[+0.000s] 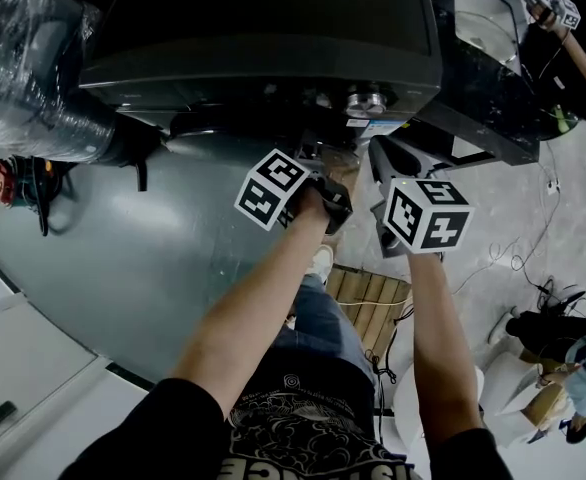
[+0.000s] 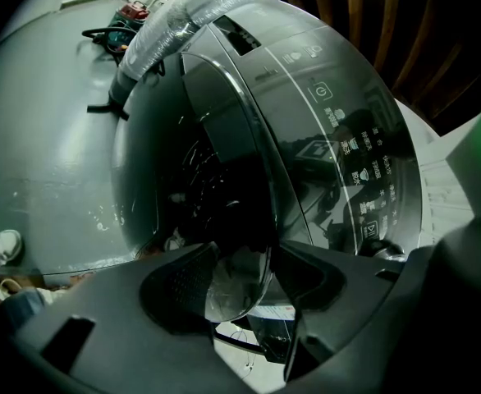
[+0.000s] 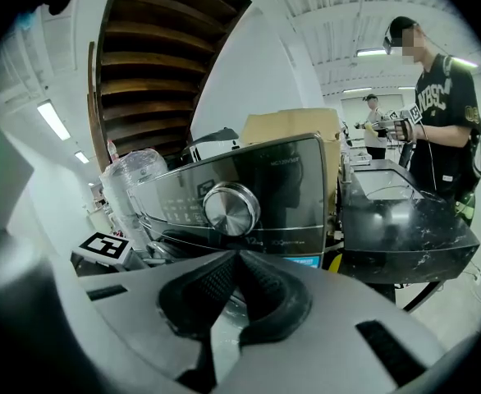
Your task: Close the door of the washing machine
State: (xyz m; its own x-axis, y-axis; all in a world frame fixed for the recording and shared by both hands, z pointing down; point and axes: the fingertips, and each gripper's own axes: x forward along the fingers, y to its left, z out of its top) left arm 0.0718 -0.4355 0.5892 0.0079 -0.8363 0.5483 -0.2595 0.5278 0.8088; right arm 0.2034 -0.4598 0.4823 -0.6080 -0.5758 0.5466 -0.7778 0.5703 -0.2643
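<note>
Person stands over a dark washing machine [image 1: 273,28] on a grey floor [image 1: 123,258], with both grippers held out close to the machine's front. The two are side by side, close but apart.

Left gripper [image 2: 249,254]: jaws wide apart, pads not pressing on anything. The door [image 2: 199,183] is the dark round part low on the machine's front, straight ahead of this gripper. Its curved glass and rim edge show in the gap between the jaws. Can't tell if the door is fully shut or a little ajar.

Right gripper [image 3: 236,257]: jaws closed together at the tips, nothing between them. It points at the control panel [image 3: 249,187] along the top of the front, just under the silver dial [image 3: 231,209].

A bulky plastic-wrapped roll [image 1: 33,68] sits against the machine's left side in the head view. A black machine [image 3: 405,220] stands just beside the washing machine on the other side. A cardboard box [image 3: 294,125] shows behind the panel. Wooden slats [image 1: 368,303] lie on the floor near the person's feet. Another person [image 3: 442,113] in a dark shirt stands behind the black machine.
</note>
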